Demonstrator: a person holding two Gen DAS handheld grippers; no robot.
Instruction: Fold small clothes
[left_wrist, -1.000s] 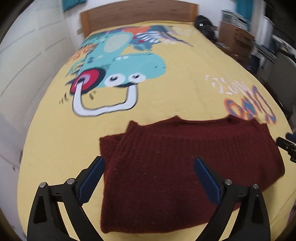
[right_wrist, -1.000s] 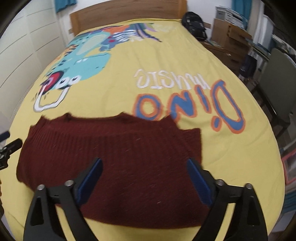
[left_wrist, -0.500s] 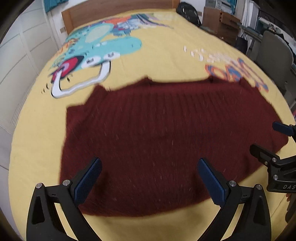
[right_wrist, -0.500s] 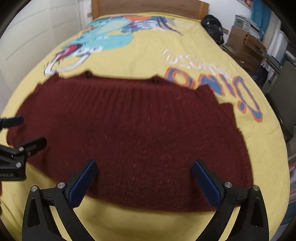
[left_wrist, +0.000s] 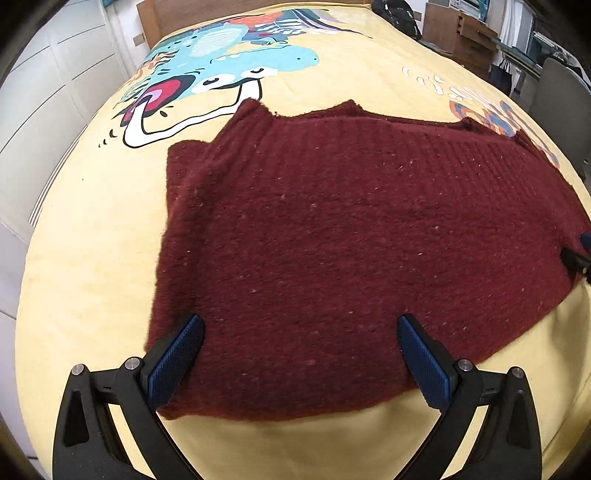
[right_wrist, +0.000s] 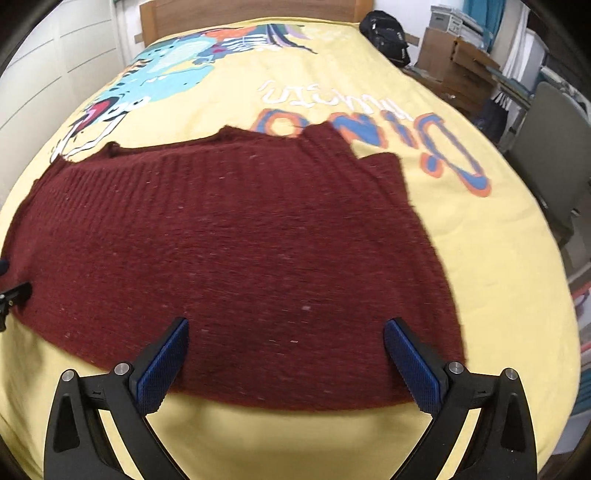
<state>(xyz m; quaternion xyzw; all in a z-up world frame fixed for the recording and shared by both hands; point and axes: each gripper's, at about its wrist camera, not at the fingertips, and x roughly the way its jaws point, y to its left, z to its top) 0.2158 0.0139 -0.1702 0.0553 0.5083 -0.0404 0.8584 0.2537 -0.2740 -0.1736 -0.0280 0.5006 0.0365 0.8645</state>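
1. The dark red ribbed knit sweater (left_wrist: 332, 251) lies flat on the bed, its long axis running side to side across both views, its near hem just ahead of both tools.
2. The left tool (left_wrist: 300, 354) stands wide and empty over the hem's left part; the right tool (right_wrist: 286, 354), likewise wide and empty, covers the right part.
3. Each is nearest its own end.
4. The yellow bedspread with a cartoon dinosaur print (right_wrist: 332, 66) covers the bed; cardboard boxes (right_wrist: 454, 55) and a grey chair (right_wrist: 554, 147) stand to the right.

My left gripper (left_wrist: 300, 354): matte black triangular cut-out finger arms, silver round screws on the joints, blue ribbed pads (left_wrist: 173, 363) along the inner faces. My right gripper (right_wrist: 286, 362), lower frame: same black arms, silver screws, blue pads (right_wrist: 413, 369).
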